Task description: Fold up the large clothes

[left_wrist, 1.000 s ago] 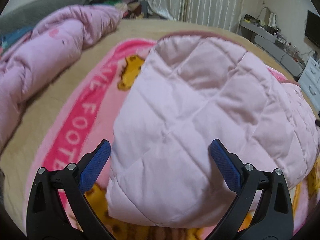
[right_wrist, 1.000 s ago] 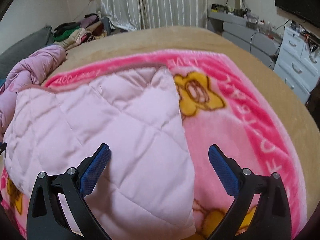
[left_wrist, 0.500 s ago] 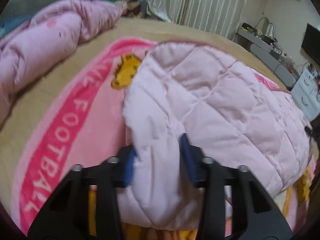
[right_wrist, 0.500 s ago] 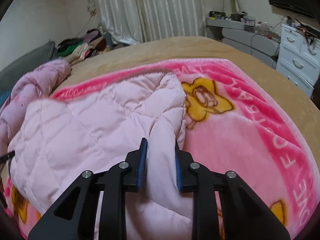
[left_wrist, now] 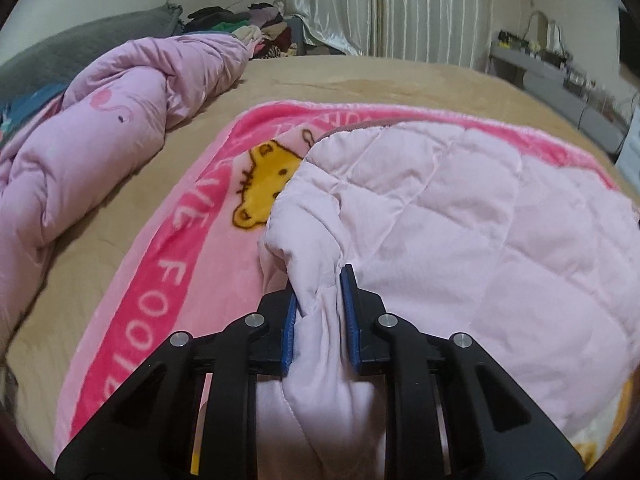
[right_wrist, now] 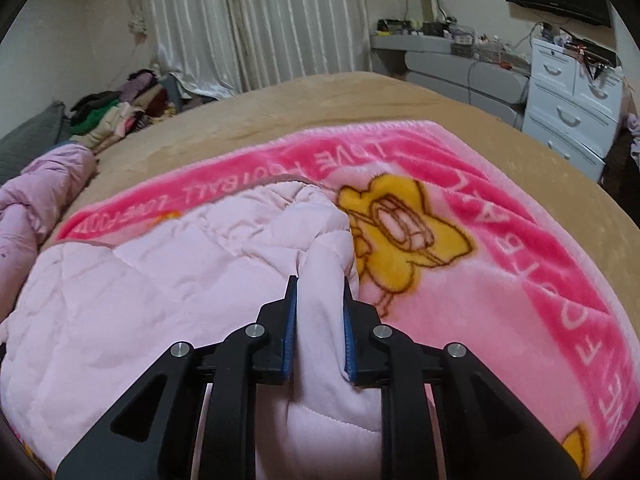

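A pale pink quilted garment (left_wrist: 460,216) lies folded on a pink cartoon blanket (left_wrist: 168,272) on the bed. It also shows in the right wrist view (right_wrist: 160,280). My left gripper (left_wrist: 319,292) is shut on the garment's near left edge, with a bunch of fabric pinched between the blue pads (left_wrist: 349,312). My right gripper (right_wrist: 319,300) is shut on the garment's near right edge, beside the blanket's yellow figure (right_wrist: 404,232). Both pinched edges are lifted and pulled into folds.
A crumpled pink duvet (left_wrist: 92,152) lies along the bed's left side. The tan bedspread (right_wrist: 320,100) stretches to the far edge. A clothes pile (right_wrist: 120,116) sits by the curtains. White drawers (right_wrist: 572,112) and a grey desk (right_wrist: 460,56) stand at the right.
Both grippers went from wide open over the garment's near edge to shut on it. Both have since lifted the pinched edges, bunching the fabric.
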`<state>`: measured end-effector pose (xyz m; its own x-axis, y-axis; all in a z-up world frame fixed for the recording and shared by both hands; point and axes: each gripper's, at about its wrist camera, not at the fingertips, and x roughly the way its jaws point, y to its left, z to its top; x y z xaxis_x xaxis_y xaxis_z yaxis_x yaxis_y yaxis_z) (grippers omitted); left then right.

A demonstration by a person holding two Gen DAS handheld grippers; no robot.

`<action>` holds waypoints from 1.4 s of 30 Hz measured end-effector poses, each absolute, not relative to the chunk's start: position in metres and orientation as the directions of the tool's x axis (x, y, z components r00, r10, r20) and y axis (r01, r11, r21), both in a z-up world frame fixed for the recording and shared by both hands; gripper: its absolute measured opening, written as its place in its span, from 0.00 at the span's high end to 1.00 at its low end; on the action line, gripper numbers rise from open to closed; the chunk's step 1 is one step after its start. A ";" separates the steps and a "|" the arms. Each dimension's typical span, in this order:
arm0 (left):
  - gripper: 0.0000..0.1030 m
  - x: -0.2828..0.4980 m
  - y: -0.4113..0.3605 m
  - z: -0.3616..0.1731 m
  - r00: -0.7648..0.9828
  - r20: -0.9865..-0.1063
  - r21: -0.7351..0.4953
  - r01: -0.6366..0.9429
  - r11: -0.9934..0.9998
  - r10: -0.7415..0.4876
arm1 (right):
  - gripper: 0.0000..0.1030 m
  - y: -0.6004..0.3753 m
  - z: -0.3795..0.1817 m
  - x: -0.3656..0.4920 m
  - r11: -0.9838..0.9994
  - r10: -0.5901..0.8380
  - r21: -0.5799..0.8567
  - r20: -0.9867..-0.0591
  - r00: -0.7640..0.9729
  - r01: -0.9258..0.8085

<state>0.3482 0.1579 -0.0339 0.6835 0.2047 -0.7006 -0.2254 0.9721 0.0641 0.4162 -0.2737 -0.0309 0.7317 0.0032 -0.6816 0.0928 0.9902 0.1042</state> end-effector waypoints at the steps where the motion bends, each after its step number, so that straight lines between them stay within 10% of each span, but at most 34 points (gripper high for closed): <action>1: 0.87 0.354 0.157 -0.037 0.676 -0.706 0.077 -0.225 0.971 0.212 | 0.83 -0.274 -0.035 0.420 0.989 -0.004 0.102 -0.690 0.724 0.102; 19: 0.82 0.360 0.159 -0.056 0.652 -0.730 0.066 -0.233 0.970 0.207 | 0.73 -0.274 -0.065 0.434 0.990 -0.062 0.040 -0.747 0.662 0.139; 23: 0.79 0.351 0.164 -0.054 0.656 -0.731 0.027 -0.248 0.968 0.189 | 0.53 -0.276 -0.059 0.424 0.988 -0.084 0.023 -0.743 0.664 0.151; 32: 0.48 0.312 0.167 -0.021 0.684 -0.691 0.003 -0.322 0.947 0.235 | 0.21 -0.254 -0.007 0.344 0.999 -0.004 0.031 -0.582 0.813 0.028; 42: 0.40 0.298 0.070 -0.004 0.721 -0.692 -0.034 -0.049 0.998 0.012 | 0.20 -0.181 -0.025 0.314 0.965 0.217 0.041 -0.674 0.706 -0.257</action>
<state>0.2980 0.0696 -0.0043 0.7215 0.0118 -0.6923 -0.0491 0.9982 -0.0342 0.3137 -0.1808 -0.0247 0.7062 0.2170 -0.6739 -0.2572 0.9655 0.0414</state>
